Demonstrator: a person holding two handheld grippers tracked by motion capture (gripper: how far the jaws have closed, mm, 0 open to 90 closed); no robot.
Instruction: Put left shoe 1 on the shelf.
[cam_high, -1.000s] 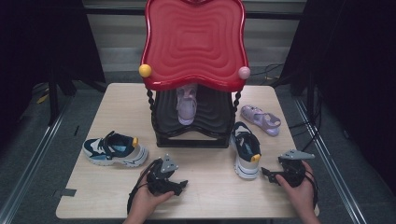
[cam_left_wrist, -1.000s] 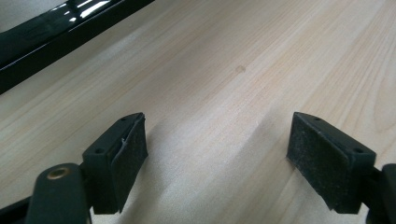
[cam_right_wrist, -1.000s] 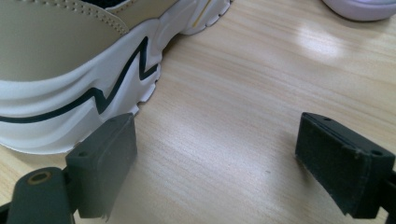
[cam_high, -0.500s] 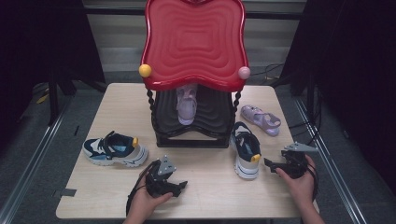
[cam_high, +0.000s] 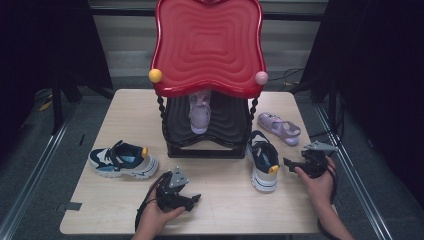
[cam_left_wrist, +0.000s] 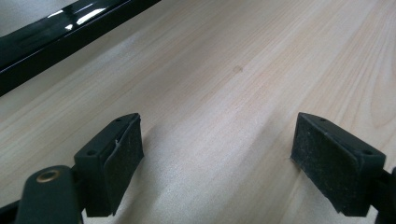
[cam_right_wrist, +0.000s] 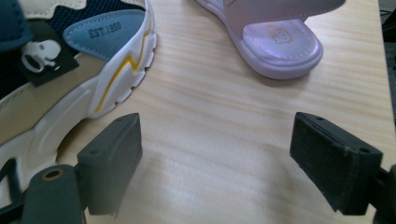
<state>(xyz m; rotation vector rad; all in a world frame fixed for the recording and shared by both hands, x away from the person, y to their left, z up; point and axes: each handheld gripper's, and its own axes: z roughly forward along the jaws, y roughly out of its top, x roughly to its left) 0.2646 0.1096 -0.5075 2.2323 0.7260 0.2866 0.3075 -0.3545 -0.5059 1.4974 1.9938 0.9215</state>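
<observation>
Blue-and-white sneaker (cam_right_wrist: 60, 70): on the desk (cam_high: 220, 195), just left of the right gripper (cam_high: 295, 164), beside the shoe rack (cam_high: 207, 130). Right gripper: has shifted toward the sneaker since a second ago; jaws have just been closing slightly, wide apart, nothing between them. Likely lining up a grasp. Lilac sandal (cam_right_wrist: 275, 35): ahead-right. Left gripper (cam_high: 192, 199): released, resting on bare desk.

My left gripper (cam_high: 194, 199) and right gripper (cam_high: 287, 163) are black, each topped with a grey three-cornered plate and trailing a black cable. Their jaws end in blocky black pads (cam_left_wrist: 122, 154) with a rough, grainy face and small screw holes. A brass-coloured rivet (cam_right_wrist: 52, 174) sits on one arm. My forearms are bare.
</observation>
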